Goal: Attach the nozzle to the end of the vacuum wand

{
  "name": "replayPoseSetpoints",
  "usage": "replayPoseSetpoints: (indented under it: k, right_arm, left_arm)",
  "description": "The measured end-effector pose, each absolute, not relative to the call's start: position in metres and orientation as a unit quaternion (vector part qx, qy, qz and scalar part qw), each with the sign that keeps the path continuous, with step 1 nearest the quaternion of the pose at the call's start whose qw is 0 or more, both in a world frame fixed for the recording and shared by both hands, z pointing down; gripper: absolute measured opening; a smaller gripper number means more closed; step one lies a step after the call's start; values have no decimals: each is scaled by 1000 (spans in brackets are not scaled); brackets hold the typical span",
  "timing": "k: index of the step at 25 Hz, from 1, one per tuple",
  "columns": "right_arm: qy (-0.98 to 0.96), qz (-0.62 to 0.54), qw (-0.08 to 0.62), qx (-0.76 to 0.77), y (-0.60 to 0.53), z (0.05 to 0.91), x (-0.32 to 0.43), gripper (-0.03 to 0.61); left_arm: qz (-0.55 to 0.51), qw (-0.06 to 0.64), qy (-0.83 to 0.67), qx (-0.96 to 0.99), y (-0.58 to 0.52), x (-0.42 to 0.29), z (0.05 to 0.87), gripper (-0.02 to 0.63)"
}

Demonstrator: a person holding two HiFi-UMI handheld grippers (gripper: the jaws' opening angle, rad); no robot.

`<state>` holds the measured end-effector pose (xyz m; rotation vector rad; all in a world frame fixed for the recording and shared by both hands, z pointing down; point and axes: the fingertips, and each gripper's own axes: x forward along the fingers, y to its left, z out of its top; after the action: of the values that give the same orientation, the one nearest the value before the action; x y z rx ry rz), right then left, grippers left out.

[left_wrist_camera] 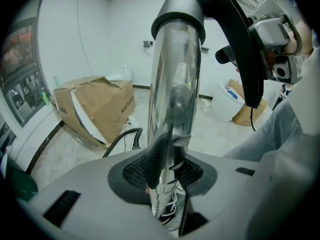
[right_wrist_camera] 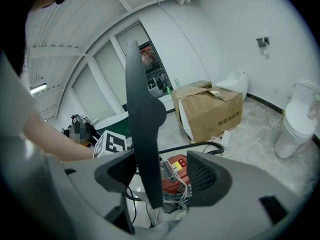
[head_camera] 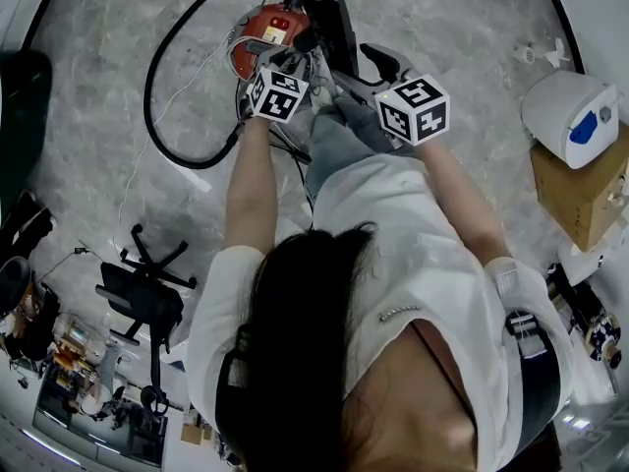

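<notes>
**Left clamps wand, right slack round nozzle**

Left gripper (left_wrist_camera: 165, 171) has its pads pressed on the chrome wand (left_wrist_camera: 175, 84), which stands upright. Right gripper (right_wrist_camera: 162, 171) is spread wide: the black nozzle (right_wrist_camera: 142, 109) stands between the pads, hard by one, with a clear gap to the other. The nozzle's upper part is at the wand's top end. Red vacuum body (head_camera: 267, 32) sits on the floor beyond, with a cardboard box (right_wrist_camera: 212, 109) further back.

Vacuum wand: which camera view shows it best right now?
Left gripper view: the vacuum wand runs up the middle of the picture, clamped in the left gripper's tongs, with its dark collar at the top in full sight. Neither the head view nor the right gripper view shows it clearly.
</notes>
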<state>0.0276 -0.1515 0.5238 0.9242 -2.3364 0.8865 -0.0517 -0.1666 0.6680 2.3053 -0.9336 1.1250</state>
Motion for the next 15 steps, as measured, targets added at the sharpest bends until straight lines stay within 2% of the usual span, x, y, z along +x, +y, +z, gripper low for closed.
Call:
replayPoseSetpoints:
  k: [15]
  right_arm:
    - [-853,339,202,342,-159,516,31,311]
  left_arm:
    - [397,209,-348,824,-170,-44,671,124]
